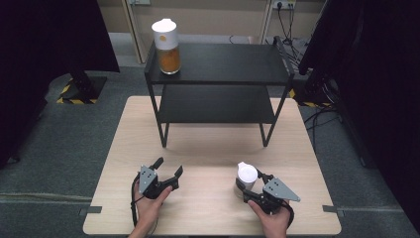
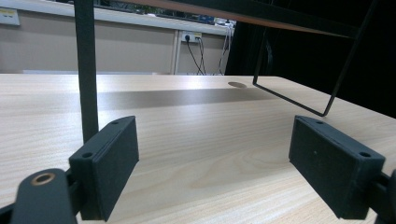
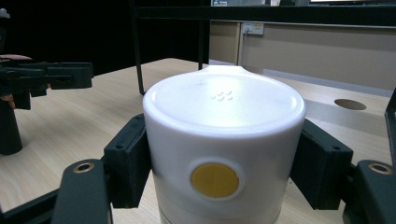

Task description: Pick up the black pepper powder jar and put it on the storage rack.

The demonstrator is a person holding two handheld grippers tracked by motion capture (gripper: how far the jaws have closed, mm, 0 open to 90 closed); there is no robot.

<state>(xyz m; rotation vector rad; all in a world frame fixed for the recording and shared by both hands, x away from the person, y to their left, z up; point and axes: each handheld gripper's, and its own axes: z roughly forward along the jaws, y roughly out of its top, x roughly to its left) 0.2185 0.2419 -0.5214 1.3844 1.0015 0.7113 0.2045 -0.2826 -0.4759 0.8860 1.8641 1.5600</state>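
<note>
The white-lidded jar point(image 1: 246, 179) stands upright on the table point(image 1: 213, 148) between the pads of the right gripper point(image 1: 250, 187), which pinches it, while the left gripper point(image 1: 167, 167), spread and empty, is well apart.

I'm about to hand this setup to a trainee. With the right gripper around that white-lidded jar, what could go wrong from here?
1. The right gripper holds the jar high, at its white lid, so it might tilt or the lid could come loose when lifted.
2. The black shelf stands just ahead; a tall jar could knock its edge or legs.
3. The orange-filled jar sits near the shelf's left corner and might be bumped off.
</note>
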